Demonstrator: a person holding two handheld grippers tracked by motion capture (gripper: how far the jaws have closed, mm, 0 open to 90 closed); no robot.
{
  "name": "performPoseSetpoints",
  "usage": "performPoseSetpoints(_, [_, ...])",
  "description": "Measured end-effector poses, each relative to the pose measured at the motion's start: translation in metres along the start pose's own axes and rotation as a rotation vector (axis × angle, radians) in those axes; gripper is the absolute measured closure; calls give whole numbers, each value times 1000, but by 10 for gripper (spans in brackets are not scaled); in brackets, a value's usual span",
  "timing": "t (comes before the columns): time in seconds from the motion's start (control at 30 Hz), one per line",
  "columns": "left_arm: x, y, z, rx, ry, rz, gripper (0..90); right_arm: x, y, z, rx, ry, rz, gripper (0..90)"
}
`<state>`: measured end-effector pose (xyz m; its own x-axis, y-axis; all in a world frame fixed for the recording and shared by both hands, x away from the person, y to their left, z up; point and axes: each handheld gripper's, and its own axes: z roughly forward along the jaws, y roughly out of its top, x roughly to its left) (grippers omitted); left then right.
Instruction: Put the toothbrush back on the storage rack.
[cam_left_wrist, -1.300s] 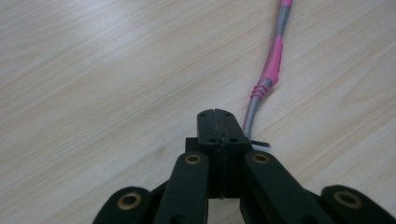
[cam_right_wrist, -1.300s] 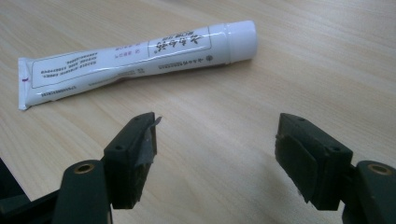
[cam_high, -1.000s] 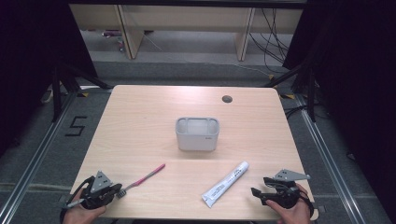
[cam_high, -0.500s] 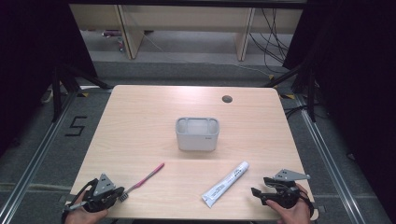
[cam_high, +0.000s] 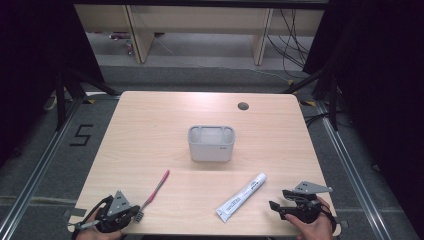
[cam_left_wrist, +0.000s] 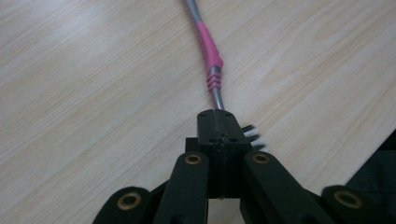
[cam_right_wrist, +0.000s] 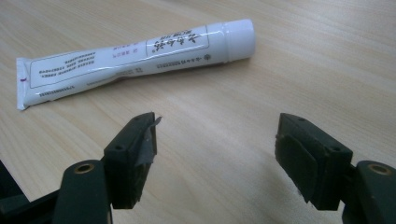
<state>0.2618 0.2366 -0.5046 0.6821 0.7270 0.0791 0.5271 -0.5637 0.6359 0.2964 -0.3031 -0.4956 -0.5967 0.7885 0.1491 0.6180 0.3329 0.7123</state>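
The left gripper (cam_high: 131, 216) sits at the near left corner of the wooden table (cam_high: 150, 130). Its jaws are pressed together, and they look pinched on the thin neck of a pink toothbrush (cam_left_wrist: 211, 70), right by the white bristles (cam_left_wrist: 252, 135). The rest of the brush lies flat on the table and points away toward the middle.

I think the toothbrush is light and stiff, with a skinny, smooth handle. It could swing or twist if it is held only at one end. The pink rubbery part in the middle looks like a better place to grab.

The right gripper (cam_high: 278, 205) waits at the near right corner with its jaws apart and nothing in them. Just in front of it lies a white toothpaste tube (cam_right_wrist: 135, 58) with its cap (cam_right_wrist: 238, 39) on. The tube looks soft and squashy, so a gentle pinch near the cap seems best.

A grey holder (cam_high: 211, 143) stands in the middle of the table. It has a few slots on top, and they look empty.
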Motion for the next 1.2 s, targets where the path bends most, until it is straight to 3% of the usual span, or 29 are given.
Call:
performPoseSetpoints(0.03, [-3,1,1,-16,5,-11,895,0,0,0,0,1,1,302])
performPoseSetpoints(0.07, [-4,2,1,-1,-9,12,895,0,0,-1,1,-10,-5,302])
performPoseSetpoints(0.5, [-19,12,9,-12,-22,55,895,0,0,0,-1,-5,-4,302])
performPoseSetpoints(0.53, [-22,14,10,-16,-36,62,895,1,-1,1,-5,3,16,302])
performPoseSetpoints(0.63, [-27,19,12,-10,-37,77,895,0,0,0,5,-11,-1,302])
performPoseSetpoints(0.67, [-29,20,13,-16,-52,89,895,2,0,0,11,0,26,302])
performPoseSetpoints(0.73, [-31,21,15,-23,-48,89,894,2,-1,0,-1,2,21,302])
performPoseSetpoints(0.77, [-32,26,17,-30,-43,138,894,0,0,-1,3,-10,-3,302])
performPoseSetpoints(0.83, [-33,27,18,-30,-51,129,894,0,0,0,2,-9,-3,302])
performPoseSetpoints(0.87, [-33,30,19,-24,-49,145,895,0,0,0,3,-9,-3,302])
performPoseSetpoints(0.9, [-35,31,20,-28,-54,139,894,2,0,0,9,3,23,302])
performPoseSetpoints(0.97, [-37,34,22,-29,-60,146,895,0,0,-1,4,-9,-2,302])
performPoseSetpoints(1.0, [-39,37,25,-30,-62,158,894,2,0,-1,10,-1,26,302])
performPoseSetpoints(1.1, [-41,40,27,-28,-64,165,894,2,0,-1,11,2,26,302])
performPoseSetpoints(1.17, [-42,42,29,-28,-72,163,894,0,0,-1,5,-10,-1,302])
performPoseSetpoints(1.2, [-44,45,31,-30,-74,164,894,2,0,-1,13,1,26,302])
